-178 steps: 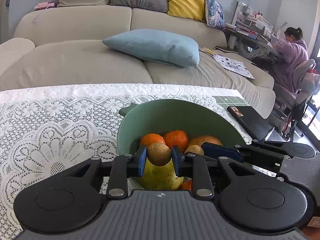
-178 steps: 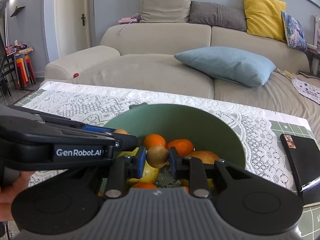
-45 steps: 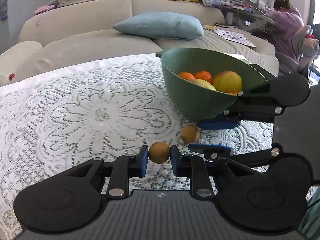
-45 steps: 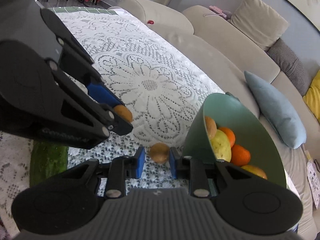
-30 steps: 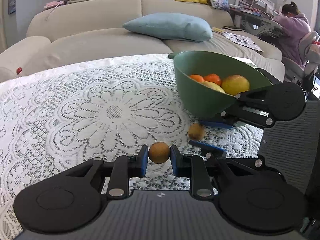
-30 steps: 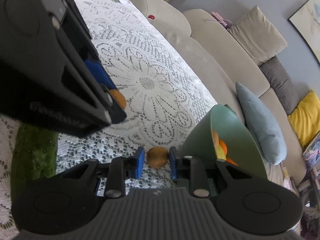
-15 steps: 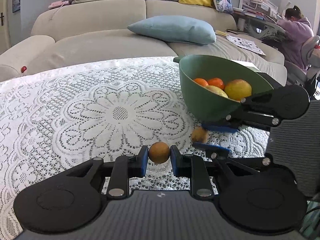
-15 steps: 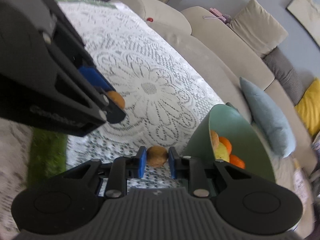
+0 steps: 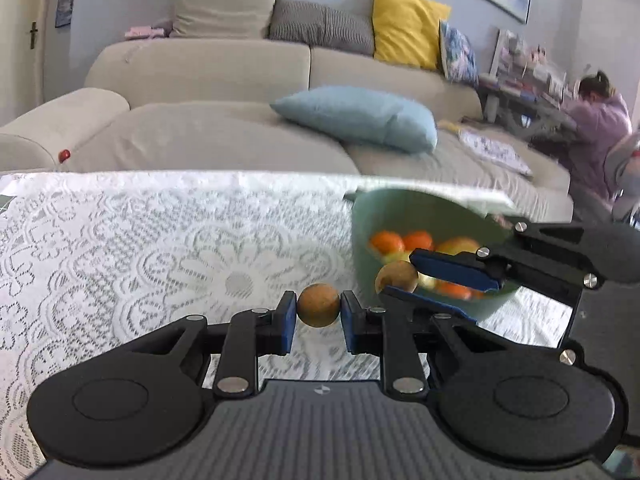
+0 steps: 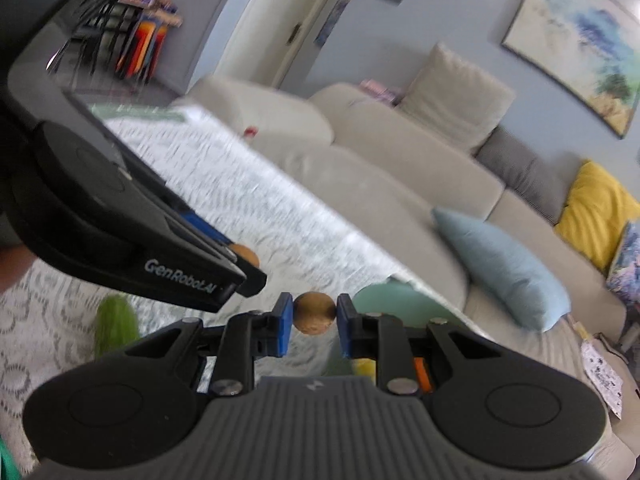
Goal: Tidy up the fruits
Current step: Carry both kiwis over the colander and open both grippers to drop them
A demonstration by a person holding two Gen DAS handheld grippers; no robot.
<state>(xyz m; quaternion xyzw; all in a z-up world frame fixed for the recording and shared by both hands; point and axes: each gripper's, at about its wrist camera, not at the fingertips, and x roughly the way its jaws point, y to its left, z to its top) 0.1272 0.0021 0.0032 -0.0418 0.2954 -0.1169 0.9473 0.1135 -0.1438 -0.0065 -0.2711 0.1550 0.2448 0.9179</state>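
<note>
My left gripper (image 9: 319, 312) is shut on a small brown round fruit (image 9: 319, 305), held above the lace tablecloth (image 9: 140, 248). My right gripper (image 10: 314, 316) is shut on a second brown round fruit (image 10: 314, 313); in the left wrist view this gripper (image 9: 394, 280) and its fruit (image 9: 396, 276) sit just right of mine, in front of the green bowl (image 9: 400, 204). The bowl holds oranges (image 9: 386, 241) and a yellow-red fruit (image 9: 458, 246). The left gripper's fruit also shows in the right wrist view (image 10: 245, 255). Both views are blurred.
A green cucumber-like item (image 10: 116, 324) lies on the cloth at the left in the right wrist view. A beige sofa (image 9: 200, 80) with a blue cushion (image 9: 356, 118) stands behind the table. A person (image 9: 596, 120) sits at a desk at far right.
Both grippers have risen and tilted up with their fruits still held. The right gripper's fruit has lifted from beside the bowl's foot to in front of its wall.
</note>
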